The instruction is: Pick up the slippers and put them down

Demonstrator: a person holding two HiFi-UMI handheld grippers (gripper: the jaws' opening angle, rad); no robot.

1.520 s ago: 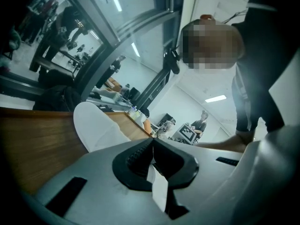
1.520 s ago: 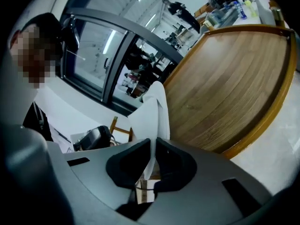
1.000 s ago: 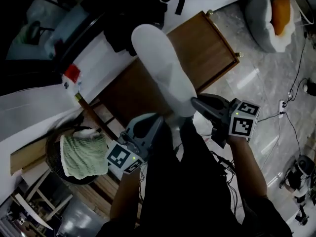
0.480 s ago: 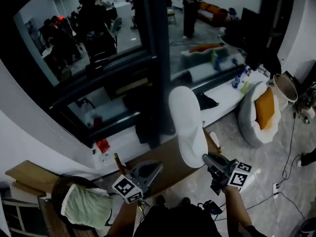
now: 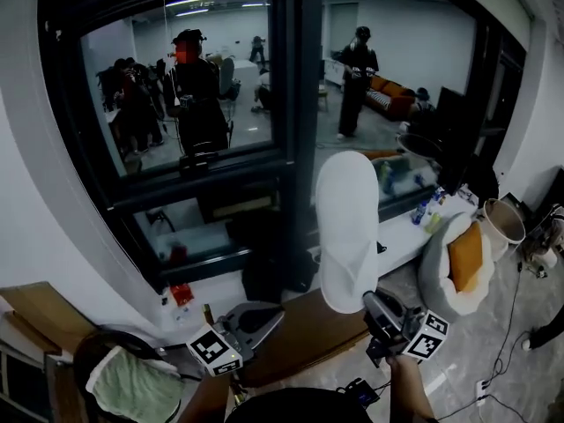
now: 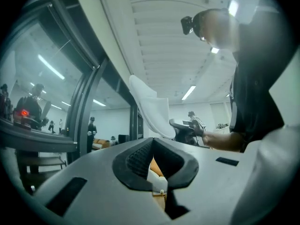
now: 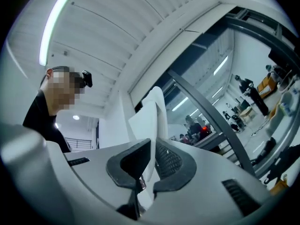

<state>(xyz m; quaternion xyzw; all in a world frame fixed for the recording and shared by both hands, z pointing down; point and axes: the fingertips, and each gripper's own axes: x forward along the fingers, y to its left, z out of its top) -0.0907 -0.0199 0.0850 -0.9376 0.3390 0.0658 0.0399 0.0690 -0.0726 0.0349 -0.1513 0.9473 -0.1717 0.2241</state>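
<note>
A white slipper (image 5: 346,227) stands upright in front of the window, sole toward me. My right gripper (image 5: 372,302) is shut on its lower end, and its jaws have just been closing a little further on it. The right gripper view shows the slipper (image 7: 152,111) rising out of the pinch between the right gripper's (image 7: 152,146) pads. My left gripper (image 5: 275,314) hangs to the slipper's lower left, apart from it, tips together with nothing between them. In the left gripper view, beyond the left gripper (image 6: 152,142), the slipper (image 6: 150,109) shows from the side. No second slipper is visible.
A brown wooden table (image 5: 300,333) lies below the grippers. A dark-framed window (image 5: 300,148) with people behind the glass fills the background. A round basket holding a green towel (image 5: 123,382) is at the lower left. A white bean bag with an orange cushion (image 5: 463,263) sits to the right.
Both grippers have risen, and the slipper has gone up with the right one. The head view has swung up from the floor to the window. The left gripper now sits farther from the slipper.
</note>
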